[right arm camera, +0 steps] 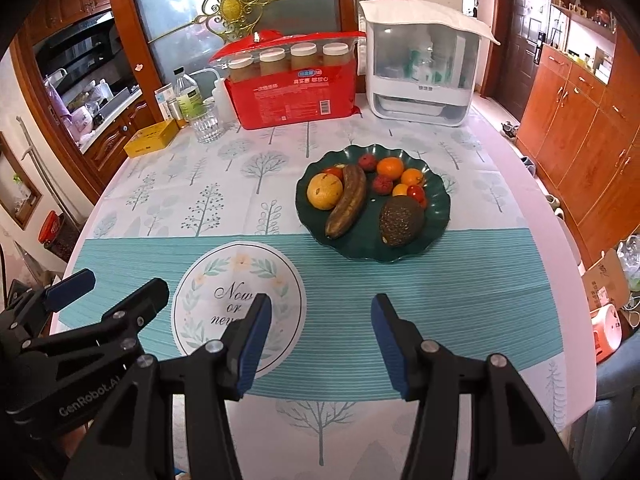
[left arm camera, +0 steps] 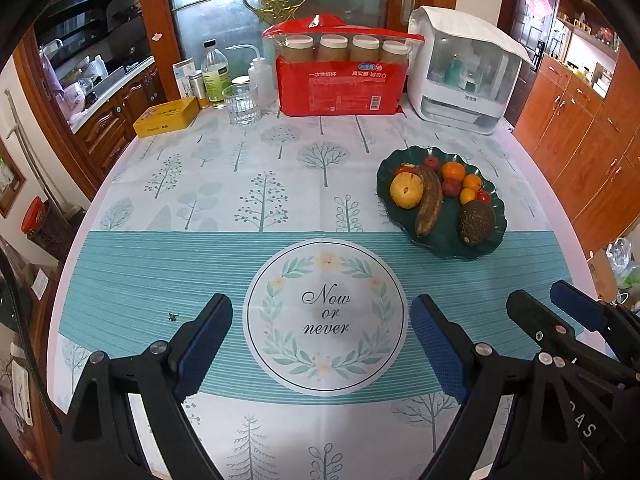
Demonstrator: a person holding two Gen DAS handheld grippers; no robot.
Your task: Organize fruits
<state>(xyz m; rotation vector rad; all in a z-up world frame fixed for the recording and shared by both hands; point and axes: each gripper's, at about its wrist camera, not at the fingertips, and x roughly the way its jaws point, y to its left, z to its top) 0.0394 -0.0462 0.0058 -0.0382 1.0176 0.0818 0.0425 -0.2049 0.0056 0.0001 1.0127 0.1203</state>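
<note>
A dark green scalloped plate (left arm camera: 448, 246) (right arm camera: 360, 250) sits right of centre on the tree-print tablecloth. It holds a browned banana (left arm camera: 430, 202) (right arm camera: 348, 202), a yellow round fruit (left arm camera: 406, 191) (right arm camera: 324, 191), a dark avocado (left arm camera: 476, 222) (right arm camera: 401, 220), oranges (left arm camera: 453, 171) (right arm camera: 390, 168) and small red fruits. My left gripper (left arm camera: 322, 340) is open and empty above the "Now or never" print, short of the plate. My right gripper (right arm camera: 320, 334) is open and empty, in front of the plate; it also shows in the left wrist view (left arm camera: 554, 308).
At the table's back stand a red pack with jars (left arm camera: 340, 76) (right arm camera: 294, 84), a white dispenser box (left arm camera: 464, 72) (right arm camera: 422, 64), a glass (left arm camera: 241, 104) (right arm camera: 207, 124), bottles (left arm camera: 214, 76) and a yellow tin (left arm camera: 166, 117) (right arm camera: 151, 138). Wooden cabinets (right arm camera: 580, 120) stand to the right.
</note>
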